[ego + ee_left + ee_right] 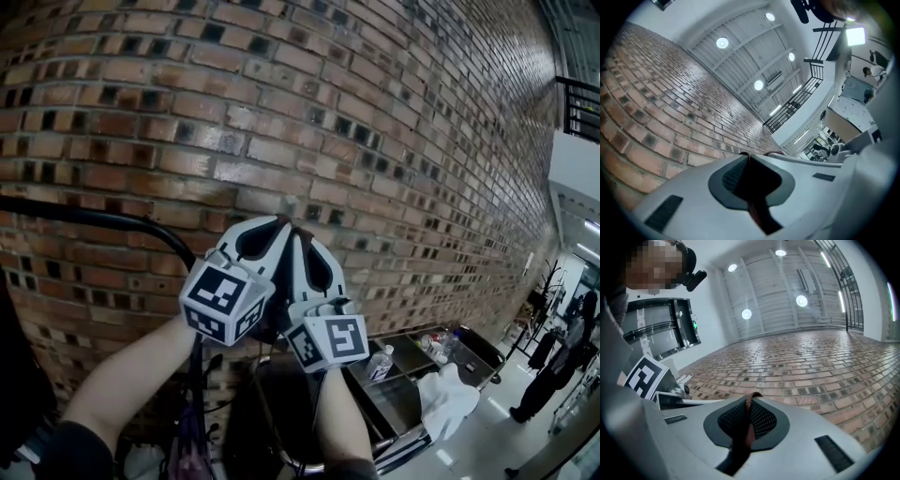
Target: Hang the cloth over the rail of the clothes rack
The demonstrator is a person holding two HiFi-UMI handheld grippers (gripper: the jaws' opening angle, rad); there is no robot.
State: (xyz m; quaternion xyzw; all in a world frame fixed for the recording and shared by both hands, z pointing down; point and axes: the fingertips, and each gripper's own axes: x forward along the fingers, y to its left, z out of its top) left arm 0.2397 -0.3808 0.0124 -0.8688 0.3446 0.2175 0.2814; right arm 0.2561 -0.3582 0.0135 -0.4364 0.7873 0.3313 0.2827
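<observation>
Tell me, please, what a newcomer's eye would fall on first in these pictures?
The left tool and the right tool, raised side by side at the middle of the head view, catch the eye first with their black-and-white marker cubes. Behind them a brick wall fills the picture, with a black rail at the left. Each tool pinches the thin reddish edge of the cloth.

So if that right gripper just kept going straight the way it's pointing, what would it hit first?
Most likely the brick wall. The right gripper, shut on the cloth, points up at its bricks with nothing visible in between, though how far off the wall stands is unclear.
</observation>
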